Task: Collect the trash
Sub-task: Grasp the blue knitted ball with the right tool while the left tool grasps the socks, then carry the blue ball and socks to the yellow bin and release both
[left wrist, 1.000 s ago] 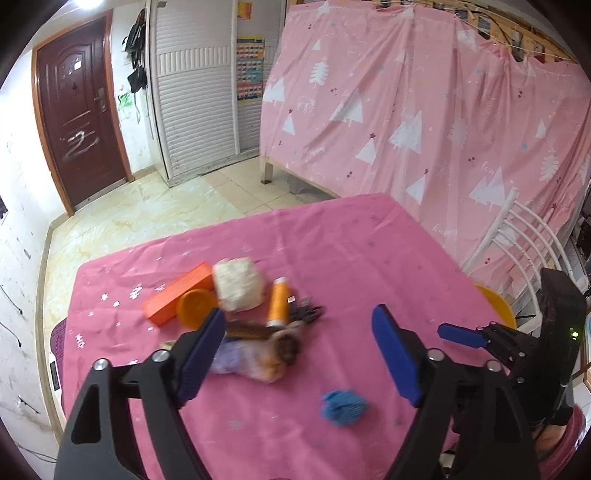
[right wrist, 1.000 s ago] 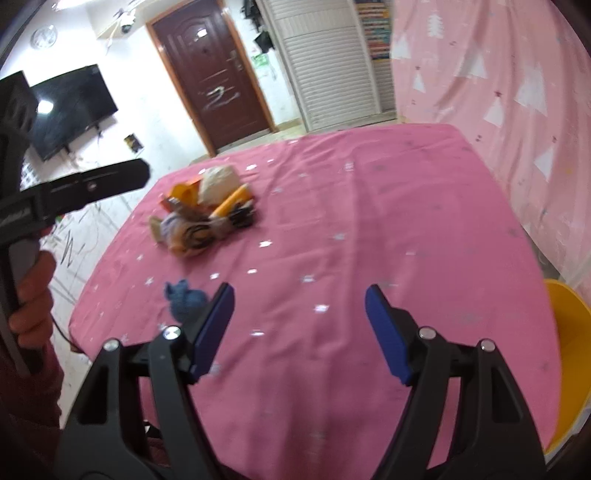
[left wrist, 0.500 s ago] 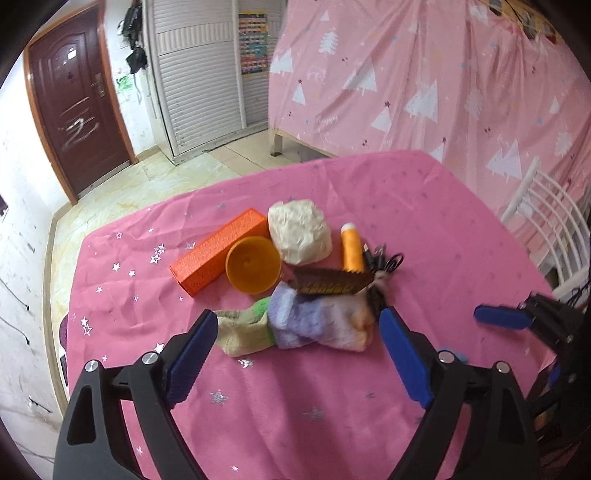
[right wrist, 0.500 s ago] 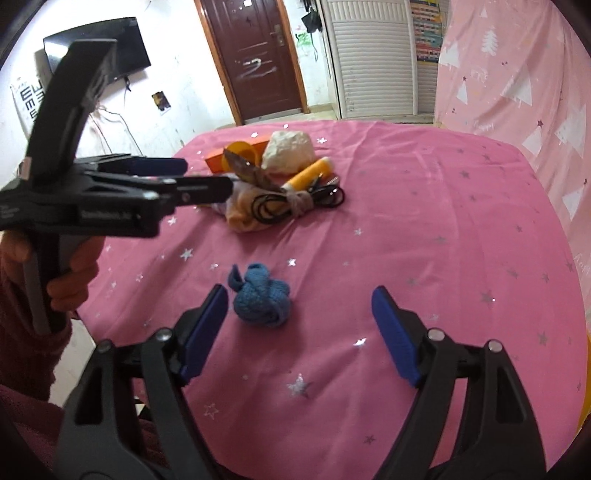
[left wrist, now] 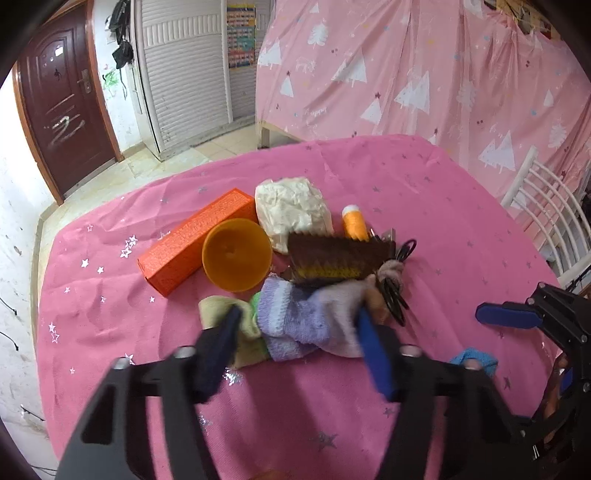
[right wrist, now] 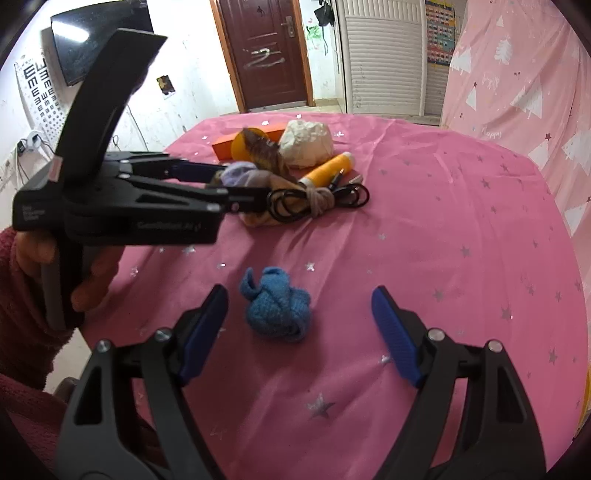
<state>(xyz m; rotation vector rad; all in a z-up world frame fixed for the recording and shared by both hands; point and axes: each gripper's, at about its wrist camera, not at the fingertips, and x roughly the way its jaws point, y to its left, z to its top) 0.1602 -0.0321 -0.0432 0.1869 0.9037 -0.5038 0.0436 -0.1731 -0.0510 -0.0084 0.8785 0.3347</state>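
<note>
Left hand-held gripper (left wrist: pixel 299 332) gapes wide around the purple sock (left wrist: pixel 306 317), centre frame; closing risks snagging the black cable (left wrist: pixel 395 295). Right hand-held gripper (right wrist: pixel 295 325) gapes wide too.

I am in a lived-in home room: my table (right wrist: pixel 461 229) wears a pink starred cloth, a brown door (right wrist: pixel 271 51) stands beyond it, a wall television (right wrist: pixel 99 33) hangs left of that door, and a pink tree-print curtain (left wrist: pixel 424 74) hangs right.
</note>
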